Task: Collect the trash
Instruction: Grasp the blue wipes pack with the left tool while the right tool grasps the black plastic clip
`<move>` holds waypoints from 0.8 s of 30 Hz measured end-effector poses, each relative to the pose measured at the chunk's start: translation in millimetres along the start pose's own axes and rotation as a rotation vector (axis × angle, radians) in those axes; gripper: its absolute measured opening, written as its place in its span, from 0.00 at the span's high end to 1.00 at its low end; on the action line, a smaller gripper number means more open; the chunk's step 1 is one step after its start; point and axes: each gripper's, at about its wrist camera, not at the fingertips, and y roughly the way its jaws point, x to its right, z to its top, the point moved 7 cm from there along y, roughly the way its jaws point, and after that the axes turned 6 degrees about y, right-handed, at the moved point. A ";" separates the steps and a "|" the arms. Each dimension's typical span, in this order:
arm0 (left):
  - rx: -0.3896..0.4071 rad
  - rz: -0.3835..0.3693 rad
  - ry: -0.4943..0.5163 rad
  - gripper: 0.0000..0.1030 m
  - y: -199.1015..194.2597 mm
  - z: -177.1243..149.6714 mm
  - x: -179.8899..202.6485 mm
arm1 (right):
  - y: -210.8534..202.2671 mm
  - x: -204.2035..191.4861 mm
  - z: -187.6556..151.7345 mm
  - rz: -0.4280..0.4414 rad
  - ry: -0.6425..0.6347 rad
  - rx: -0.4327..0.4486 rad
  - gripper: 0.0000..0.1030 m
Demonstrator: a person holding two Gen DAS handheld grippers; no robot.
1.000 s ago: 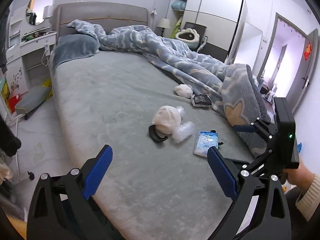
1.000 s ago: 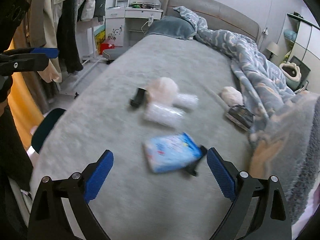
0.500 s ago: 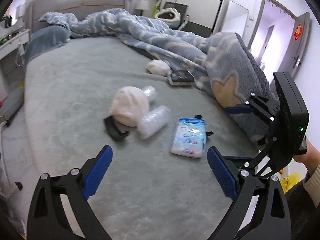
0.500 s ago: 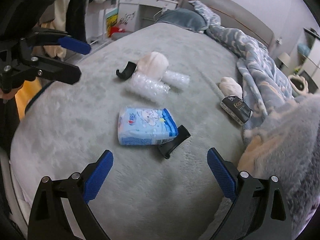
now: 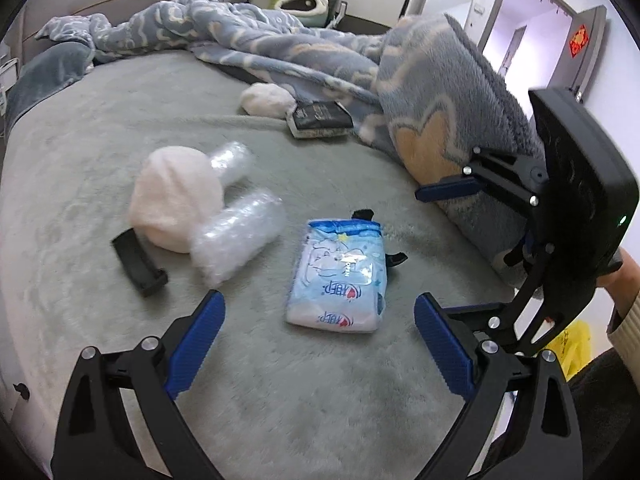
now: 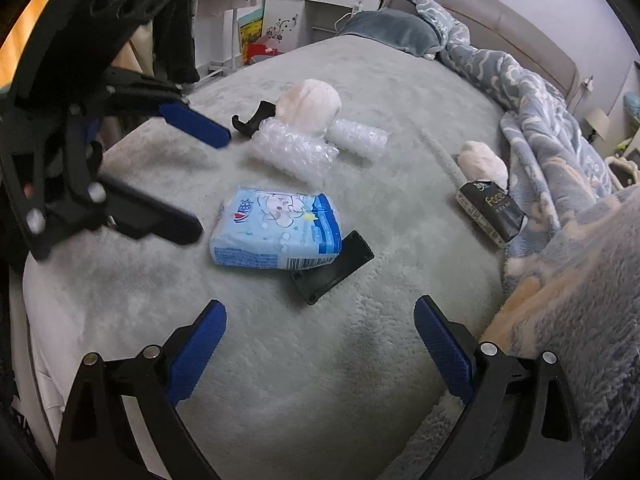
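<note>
Step in hand, by judgement: approach, nothing collected yet. Both tools hover over the bed (image 5: 320, 420), the left gripper (image 5: 316, 344) and right gripper (image 6: 320, 344) spread wide and empty. The landmark blue tissue pack (image 5: 340, 276) lies just ahead of both. Beyond it: two bubble-wrap rolls (image 6: 292, 152) and a pale wad (image 6: 310, 106), touching. Next move likely needs one gripper lowered to straddle a single item, then closed.
</note>
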 end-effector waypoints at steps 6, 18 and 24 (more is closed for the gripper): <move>-0.031 -0.011 0.007 0.06 18.9 0.5 1.7 | 6.2 4.2 3.1 0.029 0.018 -0.005 0.07; -0.067 -0.032 0.002 0.46 24.0 1.1 -1.5 | 22.7 9.2 7.0 0.041 0.044 -0.041 0.07; -0.030 -0.025 -0.029 0.47 6.3 3.2 -12.0 | 27.4 16.2 15.1 0.071 0.108 -0.041 0.07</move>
